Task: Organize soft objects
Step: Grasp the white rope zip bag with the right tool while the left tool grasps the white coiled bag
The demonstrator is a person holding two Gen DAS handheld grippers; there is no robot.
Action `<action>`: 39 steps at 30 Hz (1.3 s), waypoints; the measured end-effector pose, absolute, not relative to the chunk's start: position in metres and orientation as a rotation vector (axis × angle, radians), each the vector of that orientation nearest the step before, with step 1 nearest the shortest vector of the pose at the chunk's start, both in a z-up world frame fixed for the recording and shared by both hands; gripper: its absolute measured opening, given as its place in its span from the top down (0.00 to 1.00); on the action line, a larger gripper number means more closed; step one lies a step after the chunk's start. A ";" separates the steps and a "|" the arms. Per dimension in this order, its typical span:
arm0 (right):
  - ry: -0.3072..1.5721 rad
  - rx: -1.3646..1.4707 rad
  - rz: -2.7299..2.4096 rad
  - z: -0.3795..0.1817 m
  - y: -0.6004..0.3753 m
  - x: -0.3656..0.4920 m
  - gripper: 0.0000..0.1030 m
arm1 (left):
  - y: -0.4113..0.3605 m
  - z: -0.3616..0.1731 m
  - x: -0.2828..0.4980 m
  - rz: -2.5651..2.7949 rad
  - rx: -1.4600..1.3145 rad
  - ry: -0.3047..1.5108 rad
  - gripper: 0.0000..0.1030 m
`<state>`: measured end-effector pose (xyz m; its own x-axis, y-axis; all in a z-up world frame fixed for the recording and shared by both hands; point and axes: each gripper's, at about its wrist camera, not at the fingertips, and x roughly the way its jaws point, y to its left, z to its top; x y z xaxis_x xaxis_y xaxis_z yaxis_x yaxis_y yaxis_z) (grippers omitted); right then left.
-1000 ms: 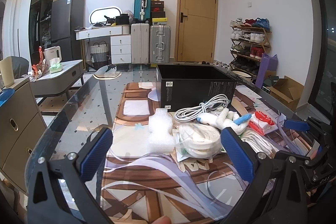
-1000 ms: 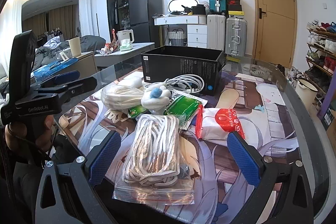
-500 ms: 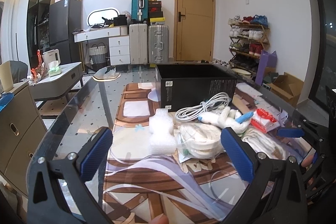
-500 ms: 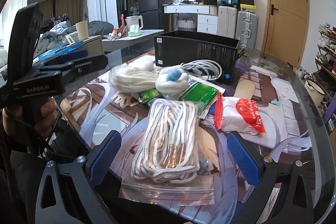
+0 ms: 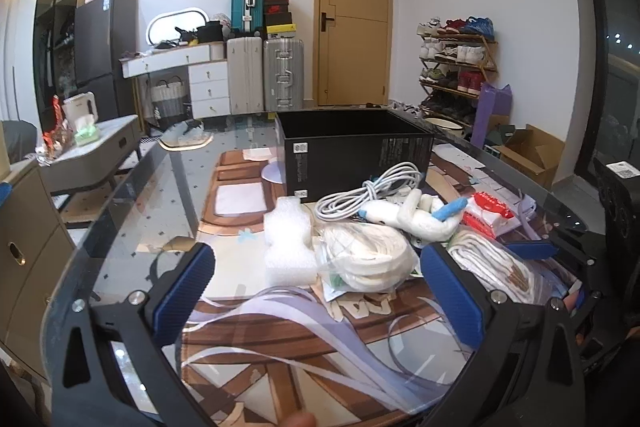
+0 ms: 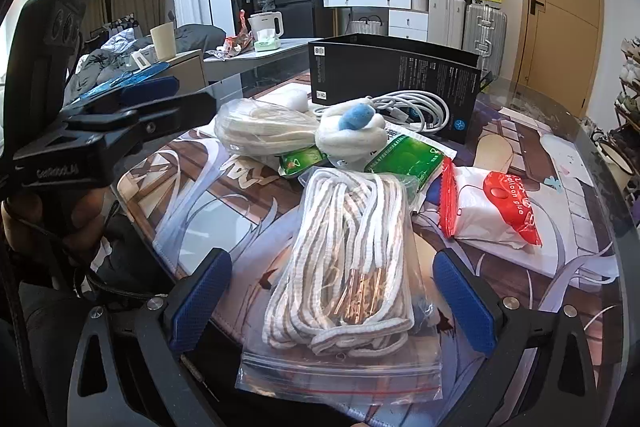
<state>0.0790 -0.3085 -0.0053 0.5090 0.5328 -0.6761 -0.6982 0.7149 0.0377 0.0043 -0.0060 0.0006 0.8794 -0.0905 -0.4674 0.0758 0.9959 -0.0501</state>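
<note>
While both grippers hover above the glass table (image 5: 132, 195), neither one has hold of anything. Positions below are given relative to the black box (image 5: 356, 151), which stands open-topped on the printed mat (image 6: 248, 203) toward the far side of the table.

Left gripper (image 5: 316, 291): jaws spread wide, nothing between the blue pads (image 5: 184, 287). It points toward the box from the near edge of the table.

Right gripper (image 6: 332, 295): jaws spread wide. The zip bag of white cord (image 6: 352, 259) lies on the mat between the two fingers, but the pads (image 6: 464, 303) stand apart from it on both sides.

Soft objects, all lying in front of the box on its near side:
- White cable coil (image 5: 368, 195): just in front of the box wall; contact cannot be confirmed.
- White plush toy with blue parts (image 5: 416, 215): in front of the cable.
- White foam block (image 5: 290, 243): near the box's front left corner, in the left wrist view.
- Bagged white coil (image 5: 364, 259): beside the foam block.
- Green packet (image 6: 404, 155): partly under the plush toy.
- Red-and-white pack (image 6: 492, 211): off to the right of the green packet.
</note>
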 end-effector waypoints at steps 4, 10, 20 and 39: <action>0.724 -0.255 0.737 -0.006 -0.307 0.080 0.01 | -0.008 0.002 0.003 -0.111 -0.023 0.482 0.00; 0.696 -0.257 0.724 -0.002 -0.308 0.078 0.33 | -0.018 0.008 0.000 -0.131 0.047 0.463 0.00; 0.672 -0.254 0.729 0.002 -0.312 0.076 0.56 | -0.024 0.007 0.008 -0.190 0.049 0.505 0.00; 0.574 -0.198 0.644 0.020 -0.338 0.075 0.57 | -0.040 -0.002 0.020 -0.235 0.096 0.549 0.14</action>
<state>0.0754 -0.3382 0.0202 0.6513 0.5103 -0.5617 -0.6165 0.7873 0.0004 0.0204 -0.0399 -0.0015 0.8271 -0.1955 -0.5270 0.2467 0.9687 0.0278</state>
